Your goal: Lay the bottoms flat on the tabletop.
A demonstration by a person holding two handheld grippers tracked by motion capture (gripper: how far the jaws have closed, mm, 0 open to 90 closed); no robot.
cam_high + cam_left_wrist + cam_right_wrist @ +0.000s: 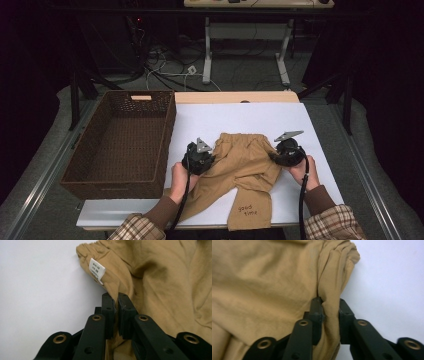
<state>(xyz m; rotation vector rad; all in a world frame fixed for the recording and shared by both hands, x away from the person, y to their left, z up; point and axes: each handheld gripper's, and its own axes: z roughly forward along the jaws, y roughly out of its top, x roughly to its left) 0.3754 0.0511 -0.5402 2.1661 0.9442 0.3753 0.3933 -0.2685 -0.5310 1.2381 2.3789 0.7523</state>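
Now, high view: tan trousers (245, 162) lie flat on the white tabletop (200, 120), centre to lower centre of the frame, waistband toward the top, one leg running to the bottom edge with small dark lettering on it. Left tongs (209, 159) sit at the left edge of the garment just below the waistband; right tongs (276, 156) sit at the right edge at about the same level. A hand holds each tool from below, plaid sleeves at the bottom corners.

Left gripper view: left tongs (117, 298) pinch a thin fold of the trousers (162, 285), jaws nearly together. White care label (97, 269) just above, at the cloth's edge.

Right gripper view: right tongs (329, 302) pinch a thicker bunched fold of the trousers (262, 282) at the side seam.

Brown woven basket (120, 145) stands at centre left, beside the tabletop.
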